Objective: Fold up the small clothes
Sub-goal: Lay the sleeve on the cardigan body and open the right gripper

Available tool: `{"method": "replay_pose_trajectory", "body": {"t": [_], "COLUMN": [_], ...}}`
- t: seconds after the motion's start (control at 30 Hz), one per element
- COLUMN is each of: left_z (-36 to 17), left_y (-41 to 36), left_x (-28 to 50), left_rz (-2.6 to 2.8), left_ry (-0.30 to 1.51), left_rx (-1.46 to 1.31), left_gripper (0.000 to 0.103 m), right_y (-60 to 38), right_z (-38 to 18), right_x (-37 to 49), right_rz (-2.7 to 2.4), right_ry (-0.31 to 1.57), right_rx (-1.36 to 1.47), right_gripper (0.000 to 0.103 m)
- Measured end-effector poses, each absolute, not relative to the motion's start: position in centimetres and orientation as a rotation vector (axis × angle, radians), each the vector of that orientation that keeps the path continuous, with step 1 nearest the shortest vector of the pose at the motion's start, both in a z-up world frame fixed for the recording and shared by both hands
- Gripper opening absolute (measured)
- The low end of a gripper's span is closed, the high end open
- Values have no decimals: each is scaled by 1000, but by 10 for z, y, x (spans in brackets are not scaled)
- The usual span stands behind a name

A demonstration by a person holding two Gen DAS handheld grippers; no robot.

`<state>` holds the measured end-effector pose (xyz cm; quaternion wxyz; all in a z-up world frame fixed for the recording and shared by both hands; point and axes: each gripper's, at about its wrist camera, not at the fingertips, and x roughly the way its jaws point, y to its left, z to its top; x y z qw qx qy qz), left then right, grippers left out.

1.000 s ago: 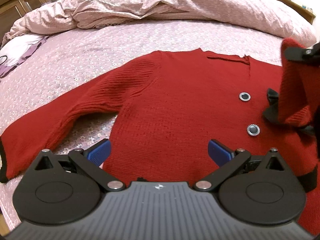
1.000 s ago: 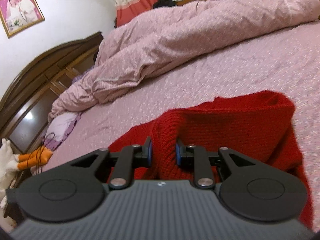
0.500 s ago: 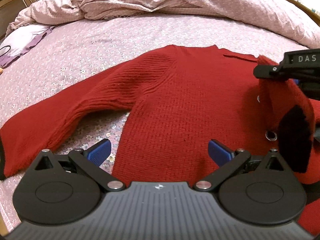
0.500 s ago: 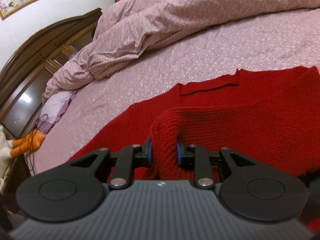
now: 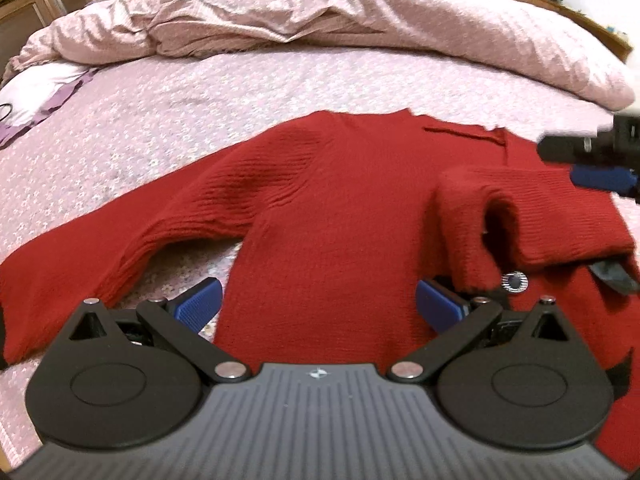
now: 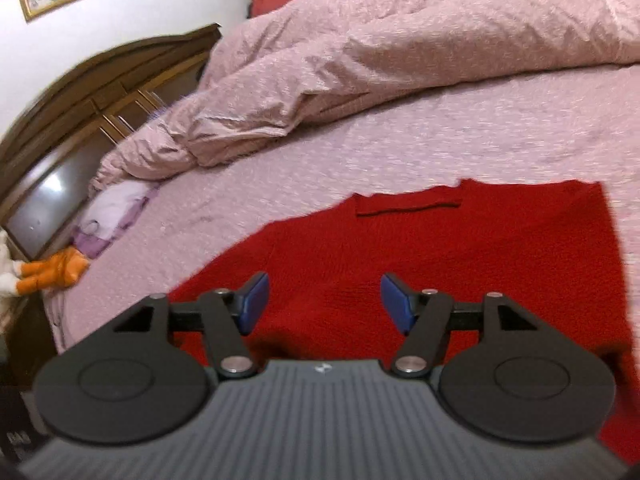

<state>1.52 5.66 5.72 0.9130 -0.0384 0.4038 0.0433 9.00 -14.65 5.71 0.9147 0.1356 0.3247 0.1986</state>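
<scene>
Bed (image 5: 248, 92) covered by a pink flowered sheet, with a rumpled pink duvet (image 5: 320, 12) heaped along its far edge. Red knitted sweater (image 5: 340, 208) lies spread flat in the middle of the bed, neckline toward the duvet. One sleeve (image 5: 100, 252) stretches out toward the bed's left edge; the other sleeve (image 5: 532, 216) is folded across the chest, its cuff beside a round silver button (image 5: 515, 281). Left gripper (image 5: 318, 306) hovers over the sweater's lower body, jaws wide apart, nothing between them. Right gripper (image 6: 324, 300) sits above the sweater's right shoulder area, jaws opening, pads clear of the knit below.
</scene>
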Motion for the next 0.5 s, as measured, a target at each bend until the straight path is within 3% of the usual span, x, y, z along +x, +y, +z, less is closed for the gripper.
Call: {"method": "replay_pose_trajectory", "body": {"t": [0.5], "left_z": [54], "left_y": [18], "left_x": [14], "left_rz": [-47], "left_ry": [790], "left_rx": [-30], "left_gripper": [103], "right_y": [-223], "right_z": [23], "right_x": [71], "right_rz": [152], "right_ry": [757], "right_rx": [-106], "right_gripper": [64]}}
